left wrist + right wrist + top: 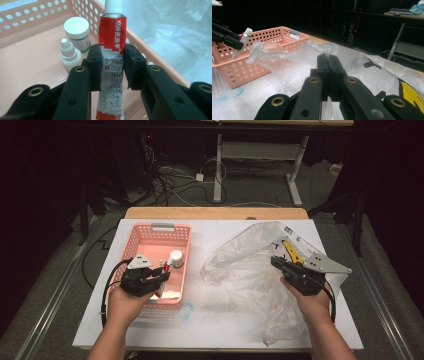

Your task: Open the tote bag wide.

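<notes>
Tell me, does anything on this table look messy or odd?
Slightly. The tube pinched in the left gripper is creased near its cap. A faint blue ring stains the white table beside the pink basket. Nothing looks spilled.

White-topped table (220,320) with pink basket (150,236) at left, crumpled clear plastic bag (250,270) at right.

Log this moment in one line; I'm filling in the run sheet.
left gripper: shut on red tube, over pink basket | right gripper: shut on plastic bag | basket holds white jar, dropper bottle
</notes>
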A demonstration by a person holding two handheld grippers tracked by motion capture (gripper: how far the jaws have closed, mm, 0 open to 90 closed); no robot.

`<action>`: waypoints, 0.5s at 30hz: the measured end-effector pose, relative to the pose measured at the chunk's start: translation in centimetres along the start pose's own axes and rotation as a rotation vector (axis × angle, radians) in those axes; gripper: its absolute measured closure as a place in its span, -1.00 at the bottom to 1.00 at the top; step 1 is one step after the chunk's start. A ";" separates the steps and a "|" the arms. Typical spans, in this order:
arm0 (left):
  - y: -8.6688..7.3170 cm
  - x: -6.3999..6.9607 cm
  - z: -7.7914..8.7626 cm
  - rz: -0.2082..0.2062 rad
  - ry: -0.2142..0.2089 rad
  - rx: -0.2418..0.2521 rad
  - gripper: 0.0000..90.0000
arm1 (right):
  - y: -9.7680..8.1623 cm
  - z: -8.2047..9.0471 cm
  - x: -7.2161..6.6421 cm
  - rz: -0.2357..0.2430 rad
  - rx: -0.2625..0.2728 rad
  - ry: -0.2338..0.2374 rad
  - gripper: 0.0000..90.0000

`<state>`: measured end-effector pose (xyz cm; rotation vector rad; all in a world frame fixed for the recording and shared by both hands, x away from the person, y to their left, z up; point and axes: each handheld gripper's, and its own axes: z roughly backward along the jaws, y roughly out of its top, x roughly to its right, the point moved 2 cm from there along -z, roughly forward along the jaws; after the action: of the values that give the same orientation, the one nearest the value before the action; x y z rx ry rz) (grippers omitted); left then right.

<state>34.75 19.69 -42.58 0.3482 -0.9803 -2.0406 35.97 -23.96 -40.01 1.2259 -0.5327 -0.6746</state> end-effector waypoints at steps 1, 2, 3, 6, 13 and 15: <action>0.0 0.1 0.0 -0.013 0.000 0.003 0.50 | 0.0 0.0 0.0 0.000 -0.002 -0.002 1.00; 0.0 0.1 0.1 -0.020 -0.004 0.013 0.50 | -0.1 0.0 0.1 0.002 -0.004 -0.003 1.00; -0.1 0.0 0.2 -0.015 -0.012 0.025 0.50 | -0.1 0.0 0.2 -0.001 -0.005 -0.003 1.00; -0.1 -0.2 0.6 -0.003 -0.018 0.053 0.50 | 0.0 0.1 0.2 0.001 -0.001 -0.005 1.00; 0.2 0.0 1.3 0.014 -0.043 0.096 0.50 | 0.1 0.1 0.0 0.009 0.003 0.001 1.00; 0.4 0.2 1.5 0.011 -0.044 0.109 0.50 | 0.1 0.1 0.0 0.011 0.004 0.002 1.00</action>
<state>34.03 20.20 -41.30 0.3555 -1.1214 -1.9967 35.94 -23.99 -39.85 1.2260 -0.5392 -0.6635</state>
